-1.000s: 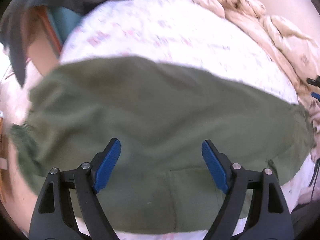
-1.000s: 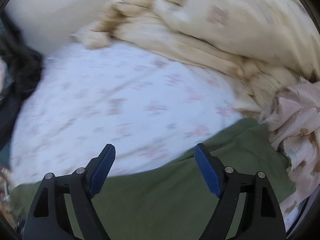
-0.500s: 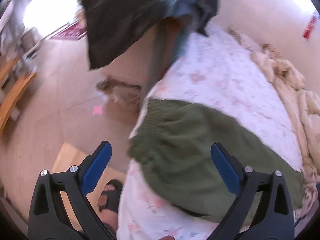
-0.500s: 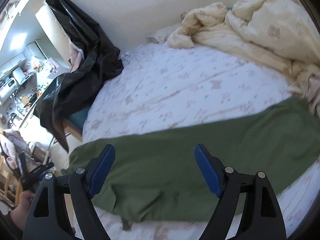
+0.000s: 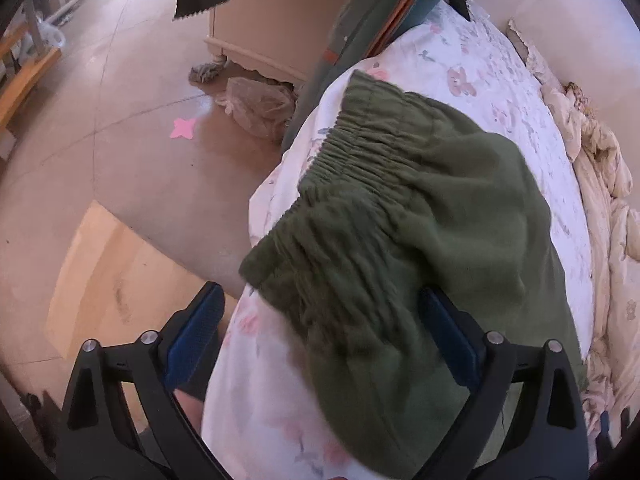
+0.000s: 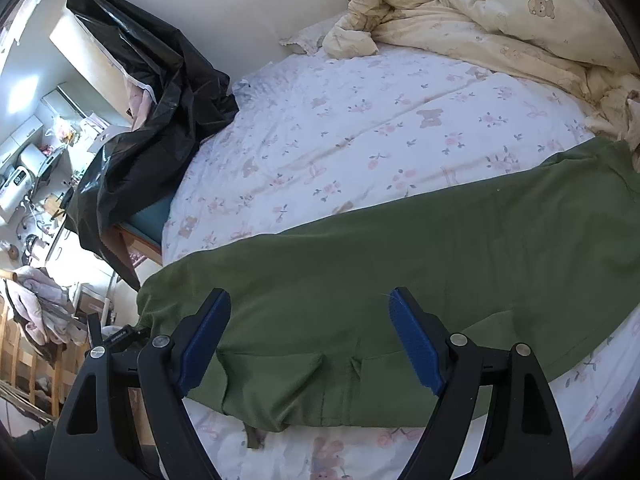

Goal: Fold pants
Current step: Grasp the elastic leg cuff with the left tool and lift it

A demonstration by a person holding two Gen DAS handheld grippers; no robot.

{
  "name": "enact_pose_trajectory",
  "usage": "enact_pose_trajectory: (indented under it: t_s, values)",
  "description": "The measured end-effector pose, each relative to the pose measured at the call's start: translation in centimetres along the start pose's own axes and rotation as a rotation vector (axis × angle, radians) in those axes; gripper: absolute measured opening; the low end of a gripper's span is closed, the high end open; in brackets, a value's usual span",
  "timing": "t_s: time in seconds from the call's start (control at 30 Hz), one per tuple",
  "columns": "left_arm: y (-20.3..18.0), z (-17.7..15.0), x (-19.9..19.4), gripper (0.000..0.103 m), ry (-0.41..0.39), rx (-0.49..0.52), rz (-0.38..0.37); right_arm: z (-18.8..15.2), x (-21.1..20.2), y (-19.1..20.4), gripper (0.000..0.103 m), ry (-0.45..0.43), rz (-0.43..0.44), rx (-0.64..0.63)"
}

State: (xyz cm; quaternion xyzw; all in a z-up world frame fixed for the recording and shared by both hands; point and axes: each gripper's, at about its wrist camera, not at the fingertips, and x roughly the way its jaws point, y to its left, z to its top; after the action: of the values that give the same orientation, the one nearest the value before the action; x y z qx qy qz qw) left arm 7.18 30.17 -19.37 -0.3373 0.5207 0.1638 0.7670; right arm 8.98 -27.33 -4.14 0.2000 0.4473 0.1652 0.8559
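Olive green pants (image 6: 400,264) lie lengthwise across the near side of a bed with a floral white sheet (image 6: 360,128). In the left wrist view the pants' gathered elastic waistband (image 5: 352,160) lies at the bed's left edge. My left gripper (image 5: 320,340) is open, just above the waist end of the pants (image 5: 440,240), its right finger against the cloth. My right gripper (image 6: 308,340) is open, hovering over the seat area near a back pocket (image 6: 272,384). Neither holds anything.
A crumpled cream duvet (image 6: 480,20) lies along the bed's far side. A black plastic sheet (image 6: 148,120) hangs off the left corner. The tan floor (image 5: 100,140), a plastic bag (image 5: 260,108) and a wooden panel (image 5: 100,272) lie left of the bed.
The left gripper swung left from over the middle of the pants to the waistband at the bed's edge. The right gripper drew back and turned left, now over the seat area.
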Motion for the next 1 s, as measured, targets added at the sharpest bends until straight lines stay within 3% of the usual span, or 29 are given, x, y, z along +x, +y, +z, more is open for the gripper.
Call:
enact_pose_trajectory:
  t_s: [0.07, 0.13, 0.2, 0.37, 0.4, 0.5, 0.8, 1.0]
  values:
    - [1.0, 0.5, 0.9, 0.094, 0.029, -0.05, -0.046, 0.1, 0.2, -0.3, 0.083, 0.017, 0.013, 0.014]
    - [1.8, 0.6, 1.3, 0.08, 0.046, -0.104, -0.113, 0.3, 0.1, -0.9, 0.083, 0.011, 0.021, 0.038]
    - [1.5, 0.7, 1.5, 0.059, 0.058, -0.099, -0.134, 0.5, -0.1, -1.2, 0.083, 0.007, 0.017, 0.05]
    - [-1.7, 0.1, -0.8, 0.039, -0.052, 0.068, 0.007, 0.9, 0.5, -1.2, 0.083, 0.015, 0.006, 0.056]
    - [-2.0, 0.1, -1.1, 0.031, -0.066, 0.077, 0.012, 0.9, 0.6, -1.0, 0.083, 0.014, 0.0, 0.047]
    - [-3.4, -0.1, -2.8, 0.02, -0.125, 0.145, 0.065, 0.9, 0.6, -0.4, 0.083, 0.015, -0.012, 0.02]
    - [-10.3, -2.3, -10.0, 0.016, -0.39, 0.38, 0.101, 1.2, -0.8, -0.7, 0.083, -0.02, -0.031, 0.039]
    - [-20.1, -7.6, -13.9, 0.016, -0.589, 0.749, 0.109, 1.5, -2.1, -2.3, 0.083, -0.047, -0.146, 0.06]
